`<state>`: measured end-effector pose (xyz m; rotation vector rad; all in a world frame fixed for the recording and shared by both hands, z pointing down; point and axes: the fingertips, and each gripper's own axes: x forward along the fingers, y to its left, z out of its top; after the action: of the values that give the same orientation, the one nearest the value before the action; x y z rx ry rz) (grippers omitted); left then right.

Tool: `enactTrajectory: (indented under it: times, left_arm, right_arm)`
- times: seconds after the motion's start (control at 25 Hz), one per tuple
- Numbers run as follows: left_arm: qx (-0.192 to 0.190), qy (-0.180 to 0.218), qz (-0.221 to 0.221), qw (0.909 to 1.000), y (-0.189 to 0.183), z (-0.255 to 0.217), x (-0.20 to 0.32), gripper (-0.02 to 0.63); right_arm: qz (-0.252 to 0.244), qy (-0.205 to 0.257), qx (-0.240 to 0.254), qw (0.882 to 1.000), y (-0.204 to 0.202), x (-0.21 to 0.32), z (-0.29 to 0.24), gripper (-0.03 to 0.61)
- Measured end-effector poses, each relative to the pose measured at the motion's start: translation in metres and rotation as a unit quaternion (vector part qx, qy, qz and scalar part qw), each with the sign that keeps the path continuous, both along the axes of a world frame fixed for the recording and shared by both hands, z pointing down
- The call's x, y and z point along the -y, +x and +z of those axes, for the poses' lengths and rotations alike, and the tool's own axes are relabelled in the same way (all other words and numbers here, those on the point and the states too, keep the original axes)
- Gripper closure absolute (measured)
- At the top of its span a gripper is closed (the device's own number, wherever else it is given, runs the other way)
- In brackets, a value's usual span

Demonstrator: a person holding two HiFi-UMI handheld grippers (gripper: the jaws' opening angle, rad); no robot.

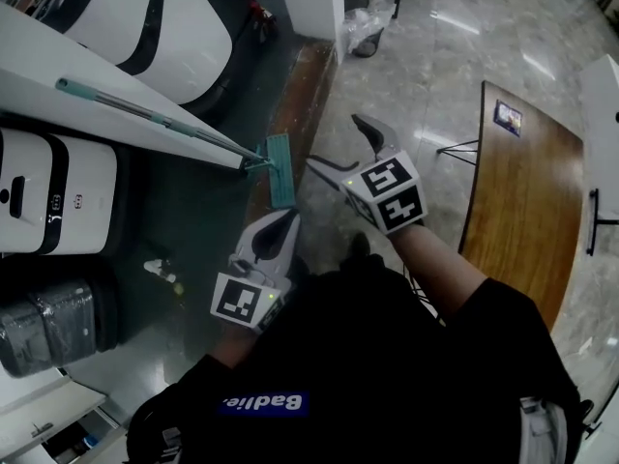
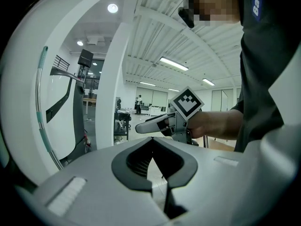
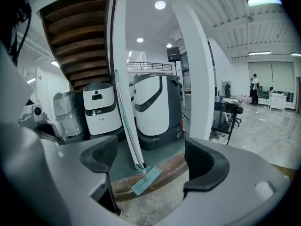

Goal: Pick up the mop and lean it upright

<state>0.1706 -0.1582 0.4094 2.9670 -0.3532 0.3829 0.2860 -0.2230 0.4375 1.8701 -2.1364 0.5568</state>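
Note:
The mop stands leaning against a slanted white post (image 1: pixel 116 95). Its teal handle (image 1: pixel 145 114) runs along the post, and its flat teal head (image 1: pixel 280 170) rests on the floor by a wooden kerb. The right gripper view shows the same handle (image 3: pixel 124 112) and mop head (image 3: pixel 146 179) just ahead, beyond the jaws. My right gripper (image 1: pixel 346 151) is open and empty, a little to the right of the mop head. Closer to my body, my left gripper (image 1: pixel 279 228) is shut on nothing. In the left gripper view the handle (image 2: pixel 39 107) shows at far left and the right gripper (image 2: pixel 157 125) ahead.
White and black cleaning machines (image 1: pixel 145 17) (image 1: pixel 39 201) stand behind the post, beside a wrapped grey drum (image 1: pixel 53 327). The wooden kerb (image 1: pixel 295 104) separates the dark floor from the marble. A wooden table (image 1: pixel 527 191) is to my right, a bagged bin (image 1: pixel 366 27) further off.

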Motion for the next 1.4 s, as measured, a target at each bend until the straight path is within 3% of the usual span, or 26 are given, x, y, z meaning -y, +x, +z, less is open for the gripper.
enactTrajectory:
  times: [0.24, 0.48, 0.72, 1.0, 1.4]
  left_arm:
    - [-0.036, 0.004, 0.054, 0.9979, -0.030, -0.007, 0.001, 0.595]
    - [-0.051, 0.003, 0.093, 0.9943, -0.092, -0.014, 0.011, 0.595]
    - [-0.072, -0.003, 0.142, 0.9872, -0.124, -0.011, 0.010, 0.595]
    - [-0.092, -0.016, 0.182, 0.9789, -0.132, -0.013, -0.008, 0.595]
    - [-0.106, -0.005, 0.206, 0.9726, -0.113, -0.032, -0.047, 0.595]
  right_arm:
    - [0.052, -0.003, -0.020, 0.998, -0.018, -0.010, -0.004, 0.126]
    - [0.101, -0.005, -0.033, 0.994, -0.069, -0.019, -0.017, 0.126]
    - [0.150, -0.015, -0.044, 0.988, -0.106, -0.042, -0.015, 0.126]
    - [0.181, -0.019, -0.055, 0.982, -0.126, -0.079, -0.025, 0.126]
    - [0.200, -0.001, -0.049, 0.979, -0.126, -0.140, -0.037, 0.129]
